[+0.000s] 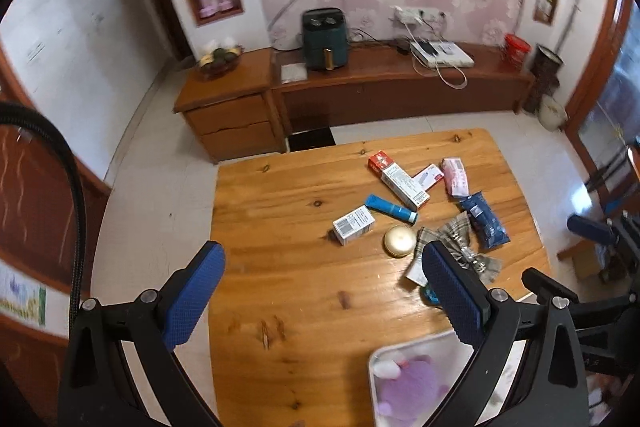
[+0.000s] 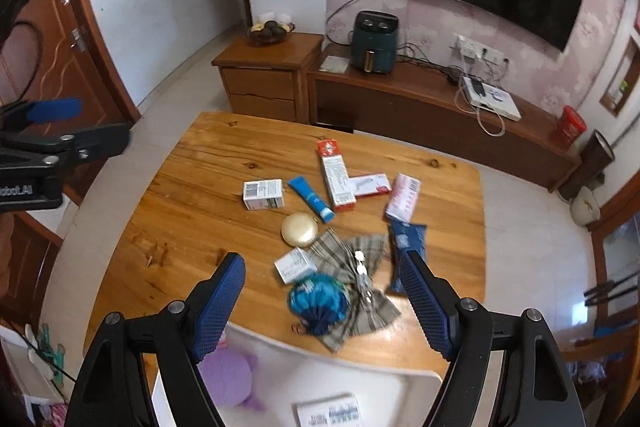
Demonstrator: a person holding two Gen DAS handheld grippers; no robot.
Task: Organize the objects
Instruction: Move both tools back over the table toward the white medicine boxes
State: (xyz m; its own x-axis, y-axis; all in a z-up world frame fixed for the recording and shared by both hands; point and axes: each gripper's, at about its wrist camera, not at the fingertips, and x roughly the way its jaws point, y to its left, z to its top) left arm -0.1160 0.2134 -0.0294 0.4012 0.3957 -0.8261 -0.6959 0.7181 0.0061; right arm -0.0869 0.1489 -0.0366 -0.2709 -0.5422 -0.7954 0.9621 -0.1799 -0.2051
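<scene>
Both the left gripper and right gripper hang spread and empty above the table; the clutter sits mid-frame, the white tray at the bottom edge. Grabbing the plaid cloth risks dragging the blue pouf and the small box along

The table is varnished wood, glossy, with visible grain and knots. A plaid bow is woven cloth, matt. The round compact looks like smooth gold metal or plastic. The boxes are printed cardboard. The bin is translucent white plastic. The gripper pads are blue, finely textured rubber or plastic
</scene>
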